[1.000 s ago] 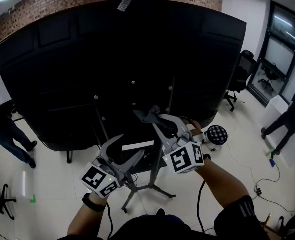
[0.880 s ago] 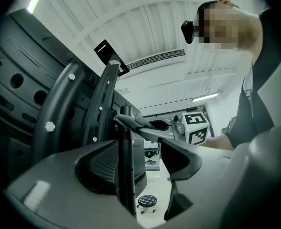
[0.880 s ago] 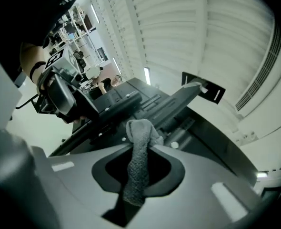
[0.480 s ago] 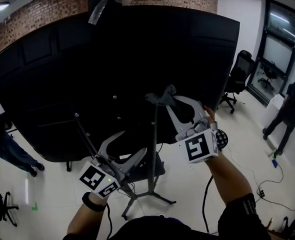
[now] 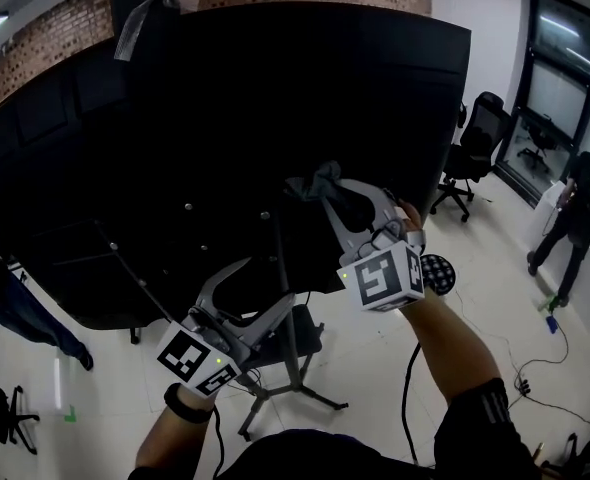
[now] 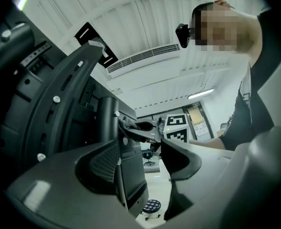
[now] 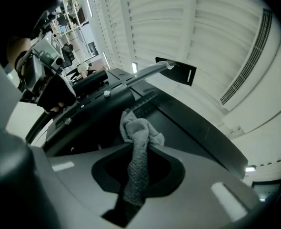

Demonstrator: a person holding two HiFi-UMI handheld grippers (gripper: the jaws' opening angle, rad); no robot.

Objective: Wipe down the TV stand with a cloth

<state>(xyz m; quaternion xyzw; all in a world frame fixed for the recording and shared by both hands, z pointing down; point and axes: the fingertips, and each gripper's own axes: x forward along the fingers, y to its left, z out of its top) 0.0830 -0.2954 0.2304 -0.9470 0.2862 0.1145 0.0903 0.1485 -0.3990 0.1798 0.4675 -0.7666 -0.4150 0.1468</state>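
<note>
Currently the right gripper [image 5: 327,196] is clamped on the grey cloth [image 5: 318,182], held up at the TV's back [image 5: 225,108]. The left gripper [image 5: 260,286] has its jaws apart and empty, low beside the TV stand post [image 5: 281,268].

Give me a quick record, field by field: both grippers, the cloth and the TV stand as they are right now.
Cloth: grey, bunched, its end poking out past the jaws
Right gripper: shut on the cloth, raised in front of the TV's back
Left gripper: open, holding nothing, lower, near the stand's pole
TV stand: upright pole on splayed legs
TV: large, dark, back panel facing the head view
Cloth touching stand: cannot tell
</note>
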